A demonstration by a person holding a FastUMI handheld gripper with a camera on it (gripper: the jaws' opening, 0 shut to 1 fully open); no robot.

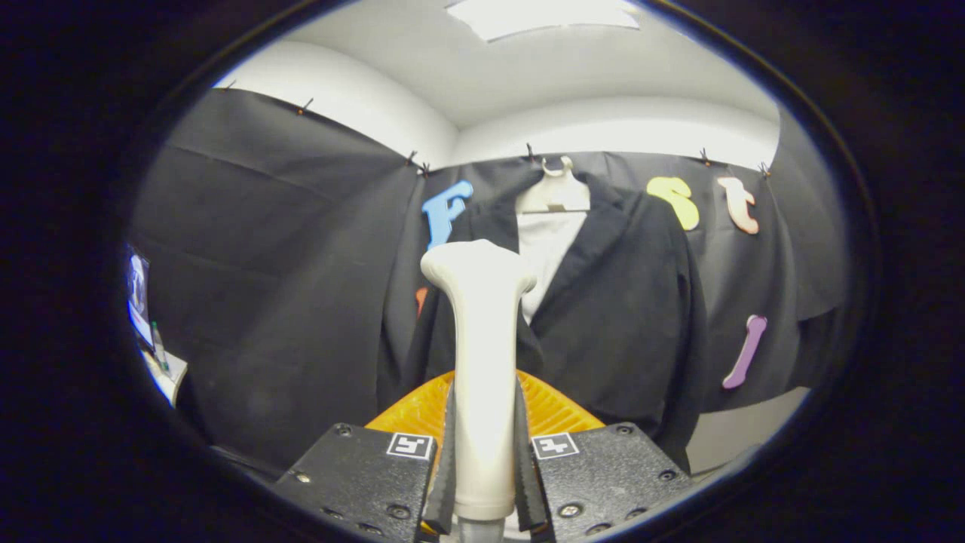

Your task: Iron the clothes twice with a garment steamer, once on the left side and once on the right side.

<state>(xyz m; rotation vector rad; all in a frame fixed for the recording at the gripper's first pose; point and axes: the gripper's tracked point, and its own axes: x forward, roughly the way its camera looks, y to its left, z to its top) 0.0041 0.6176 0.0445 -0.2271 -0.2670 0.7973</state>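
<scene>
A white garment steamer [482,362] stands upright between my fingers, its handle clamped by both pads and its head flaring out at the top. My gripper [484,460] is shut on the steamer's handle. Beyond it a black jacket [626,317] hangs on a white hanger [554,192] against the booth's wall, open at the front over a white shirt [546,256]. The steamer's head sits in front of the jacket's left lapel, still some way short of the cloth. The jacket's left side is partly hidden behind the steamer.
An orange ribbed object [543,407] lies just behind the fingers, under the steamer. Black cloth walls [286,286] close in on the left and behind the jacket. A small table with papers [162,369] stands far left. A pale floor strip [746,430] shows at lower right.
</scene>
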